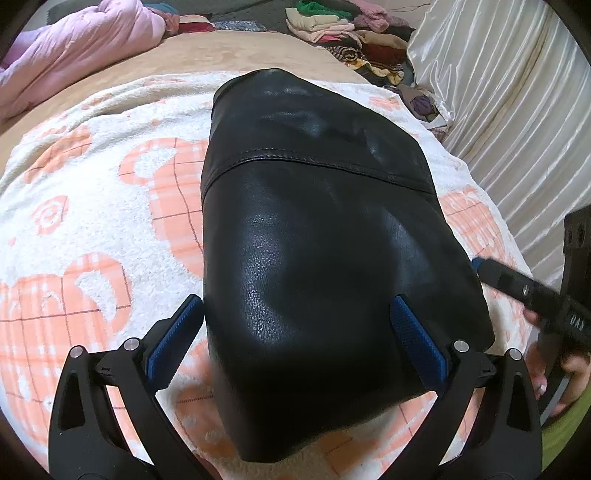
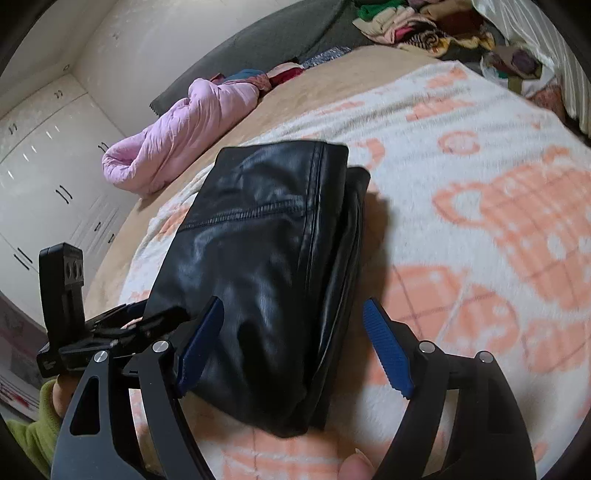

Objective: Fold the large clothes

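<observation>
Pink quilt [image 2: 177, 136] bunched at far left edge of bed. Left gripper [image 1: 295, 325] jaws spread wide, one blue pad left of the garment's near end, the other over its leather; whether that pad touches, unclear. Folded black leather jacket [image 1: 314, 229] lying centred on white-and-orange patterned blanket [image 1: 92, 206], compact, seam across top. Right gripper [image 2: 295, 332] jaws apart, astride the jacket's near right edge, not clamped. Heap of clothes [image 1: 343, 33] far right.

Glossy grained leather jacket [image 1: 325, 236], fluffy terry blanket [image 1: 92, 206].
</observation>
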### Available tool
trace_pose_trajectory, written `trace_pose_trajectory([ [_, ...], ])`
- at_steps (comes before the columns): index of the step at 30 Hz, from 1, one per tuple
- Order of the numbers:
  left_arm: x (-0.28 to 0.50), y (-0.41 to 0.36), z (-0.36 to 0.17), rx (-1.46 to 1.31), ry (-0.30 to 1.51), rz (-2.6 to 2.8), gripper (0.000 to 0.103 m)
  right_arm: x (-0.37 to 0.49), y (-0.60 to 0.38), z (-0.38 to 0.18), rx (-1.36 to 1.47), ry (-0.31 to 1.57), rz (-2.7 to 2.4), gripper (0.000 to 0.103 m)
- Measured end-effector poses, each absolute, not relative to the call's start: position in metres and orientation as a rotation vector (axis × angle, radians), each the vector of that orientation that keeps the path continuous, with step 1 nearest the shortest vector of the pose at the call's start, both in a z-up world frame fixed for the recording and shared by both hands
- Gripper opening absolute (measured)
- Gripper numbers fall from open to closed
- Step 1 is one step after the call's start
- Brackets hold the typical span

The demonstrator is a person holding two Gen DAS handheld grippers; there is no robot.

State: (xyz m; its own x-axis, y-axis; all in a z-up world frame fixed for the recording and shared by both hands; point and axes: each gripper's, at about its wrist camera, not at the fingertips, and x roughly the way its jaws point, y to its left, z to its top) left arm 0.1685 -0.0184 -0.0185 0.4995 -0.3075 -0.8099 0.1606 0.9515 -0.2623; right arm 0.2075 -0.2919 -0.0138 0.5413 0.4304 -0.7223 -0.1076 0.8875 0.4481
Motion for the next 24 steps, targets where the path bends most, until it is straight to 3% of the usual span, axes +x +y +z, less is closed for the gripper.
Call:
trace_pose_trajectory([
  [20,0.147,-0.012,-0.018,-0.165,1.015,-0.311,0.094,0.191,-0.272,-0.021,0.344,1.009,0.34,0.079],
  [22,0.148,-0.011,-0.02,-0.17,1.019,-0.314,0.094,0.191,-0.273,-0.029,0.341,1.028,0.33,0.053],
  [24,0.148,-0.011,-0.022,-0.17,1.029,-0.316,0.094,0.189,-0.276,-0.04,0.378,1.036,0.327,0.05],
])
